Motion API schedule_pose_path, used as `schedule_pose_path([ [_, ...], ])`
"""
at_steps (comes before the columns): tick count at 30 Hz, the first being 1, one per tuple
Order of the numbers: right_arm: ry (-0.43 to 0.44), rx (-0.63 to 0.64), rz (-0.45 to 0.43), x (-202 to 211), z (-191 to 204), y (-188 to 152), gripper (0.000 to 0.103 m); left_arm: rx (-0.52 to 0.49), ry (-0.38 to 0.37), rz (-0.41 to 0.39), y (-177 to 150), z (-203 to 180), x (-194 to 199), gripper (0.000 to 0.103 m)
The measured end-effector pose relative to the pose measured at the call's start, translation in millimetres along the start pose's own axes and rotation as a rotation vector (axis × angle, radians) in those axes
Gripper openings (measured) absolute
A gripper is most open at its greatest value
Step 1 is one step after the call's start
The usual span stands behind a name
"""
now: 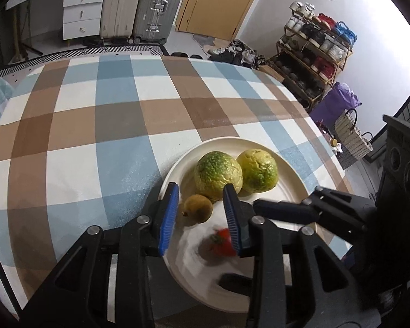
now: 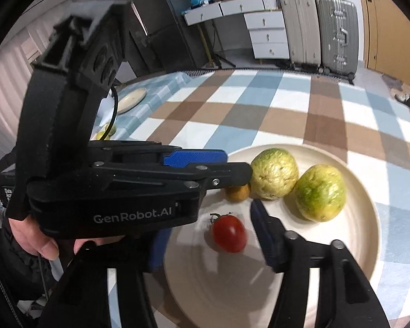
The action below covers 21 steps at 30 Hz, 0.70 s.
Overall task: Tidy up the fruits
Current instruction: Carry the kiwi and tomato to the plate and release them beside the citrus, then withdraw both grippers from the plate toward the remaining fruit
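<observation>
— On the checked tablecloth (image 1: 101, 136): cream plate (image 1: 287, 169) holding two green-yellow guavas (image 1: 218, 175) (image 1: 257, 170) side by side and touching; small brownish-yellow fruit (image 1: 196, 208) just in front of the left guava; red cherry tomato (image 2: 229, 233) nearer the plate's middle, blurred, resting on the plate.

— Left gripper (image 1: 202, 216)?

— Over the plate's near-left part, blue pads slightly parted, gripping nothing; small brownish fruit seen between the fingers, untouched by either pad; tomato close by the right-hand pad.

— Right gripper (image 2: 205, 235)?

— Jaws apart, about half spread, holding nothing; tomato lying loose between the fingers, clear of the one pad in view; other pad hidden behind the left gripper.

— Elsewhere?

— Hand (image 2: 32, 235) under the left gripper's body; suitcases (image 1: 139, 5) and white drawers (image 1: 82, 11) beyond the table.
</observation>
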State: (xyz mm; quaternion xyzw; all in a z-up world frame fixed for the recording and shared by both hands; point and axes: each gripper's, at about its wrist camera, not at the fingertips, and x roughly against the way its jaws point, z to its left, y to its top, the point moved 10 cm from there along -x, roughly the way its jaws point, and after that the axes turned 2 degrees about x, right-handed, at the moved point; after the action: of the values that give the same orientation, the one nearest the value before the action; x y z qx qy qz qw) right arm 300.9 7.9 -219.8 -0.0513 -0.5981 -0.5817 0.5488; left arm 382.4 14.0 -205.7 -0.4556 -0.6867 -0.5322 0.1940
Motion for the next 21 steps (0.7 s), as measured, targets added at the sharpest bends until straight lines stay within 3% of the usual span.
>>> schedule_pose_path([
  [4,-0.011,-0.015,-0.039,19,-6,2,0.081,0.018,-0.003,-0.027,0,0,15,0.042],
  [8,-0.032,-0.049,-0.071,42,-17,-3,0.083,0.031,0.005,-0.067,-3,-2,36,0.053],
  [15,-0.094,-0.097,-0.153,92,-28,-18,0.091,0.017,0.051,-0.146,-20,-13,81,0.053],
  [18,-0.125,-0.102,-0.199,112,-29,-24,0.097,0.009,0.079,-0.173,-30,-20,99,0.068],
  [21,-0.159,-0.097,-0.25,135,-26,-31,0.1,-0.022,0.099,-0.19,-41,-35,116,0.071],
])
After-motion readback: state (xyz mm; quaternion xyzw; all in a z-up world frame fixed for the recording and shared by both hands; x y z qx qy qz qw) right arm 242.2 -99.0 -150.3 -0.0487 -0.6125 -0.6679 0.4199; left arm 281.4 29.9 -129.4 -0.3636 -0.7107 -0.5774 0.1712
